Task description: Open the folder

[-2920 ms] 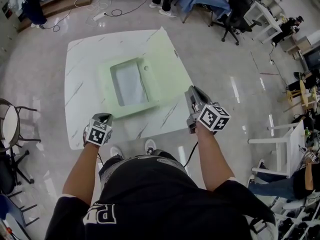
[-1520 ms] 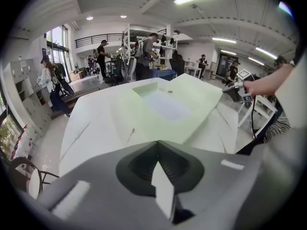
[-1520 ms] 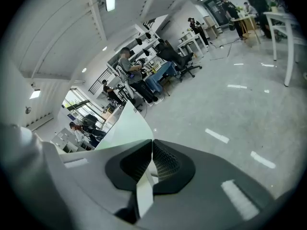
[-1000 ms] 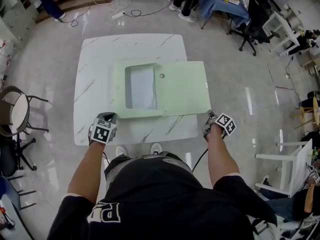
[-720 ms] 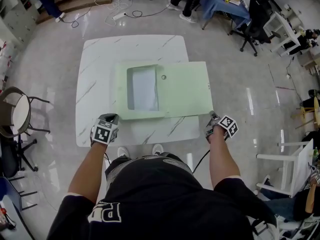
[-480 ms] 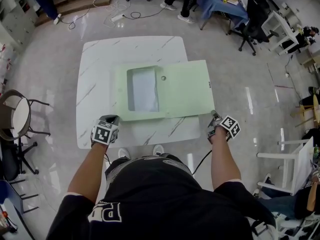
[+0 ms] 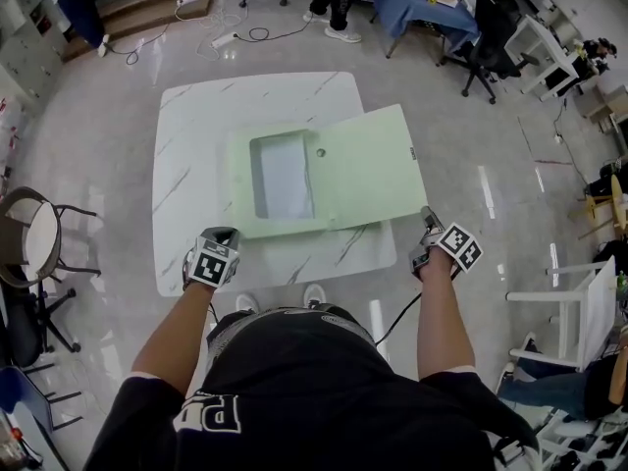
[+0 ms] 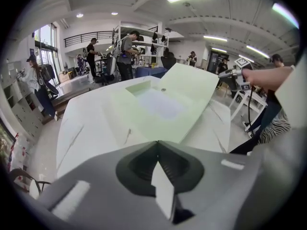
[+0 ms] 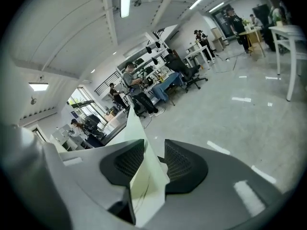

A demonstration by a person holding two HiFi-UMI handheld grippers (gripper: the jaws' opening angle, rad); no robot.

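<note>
A pale green folder [image 7: 294, 180] lies open on the white marble table [image 7: 196, 135], its inner pocket showing. Its cover [image 7: 378, 165] slopes up over the table's right edge. My right gripper [image 7: 428, 220] sits at the cover's near right corner. In the right gripper view the cover's edge [image 9: 144, 174] stands between the jaws, which are opening; a gap shows beside the right pad [image 9: 184, 164]. My left gripper [image 7: 222, 235] hovers at the table's front left edge, shut, short of the folder [image 8: 163, 104]. The right gripper [image 8: 230, 74] also shows in the left gripper view.
A round stool [image 7: 25, 238] stands on the floor at the left. Desks, office chairs [image 7: 481, 27] and people fill the far side of the room. A white table [image 7: 574, 287] is at the right, and cables lie on the floor beyond the marble table.
The right gripper has risen at the cover's corner and the cover's right side has tilted up from lying flat. The left gripper has stayed put.
</note>
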